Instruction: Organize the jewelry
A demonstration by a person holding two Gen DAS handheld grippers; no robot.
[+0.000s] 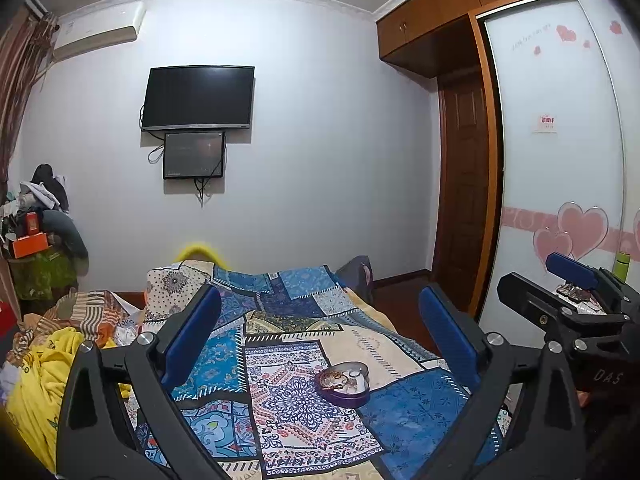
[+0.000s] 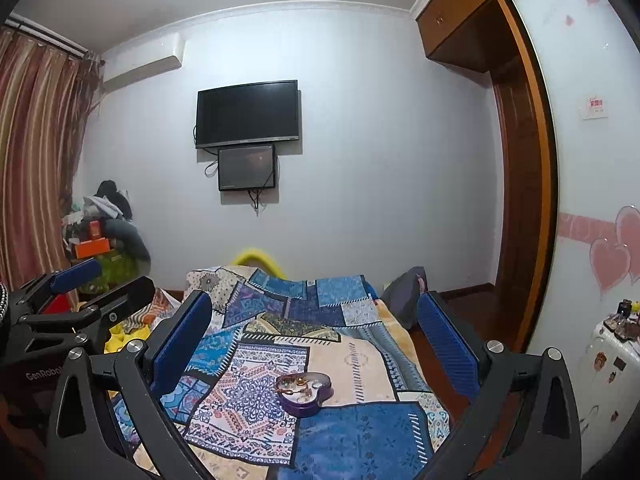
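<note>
A purple heart-shaped tin (image 1: pixel 343 385) lies open on the patterned bed cover (image 1: pixel 420 412), with gold jewelry (image 1: pixel 334 380) tangled inside. It also shows in the right wrist view (image 2: pixel 305 393), the jewelry (image 2: pixel 294 385) in a heap in it. My left gripper (image 1: pixel 320 340) is open and empty, held above and short of the tin. My right gripper (image 2: pixel 314 340) is open and empty, also held above the bed short of the tin. Each gripper shows at the side of the other's view: the right one (image 1: pixel 576 292) and the left one (image 2: pixel 80 284).
A pile of clothes (image 1: pixel 48 344) lies left of the bed. A TV (image 1: pixel 199 97) hangs on the far wall. A wardrobe with heart stickers (image 1: pixel 560 160) stands right. A small white stand (image 2: pixel 612 344) with items is at right. A cluttered heap (image 2: pixel 104 232) is by the curtain.
</note>
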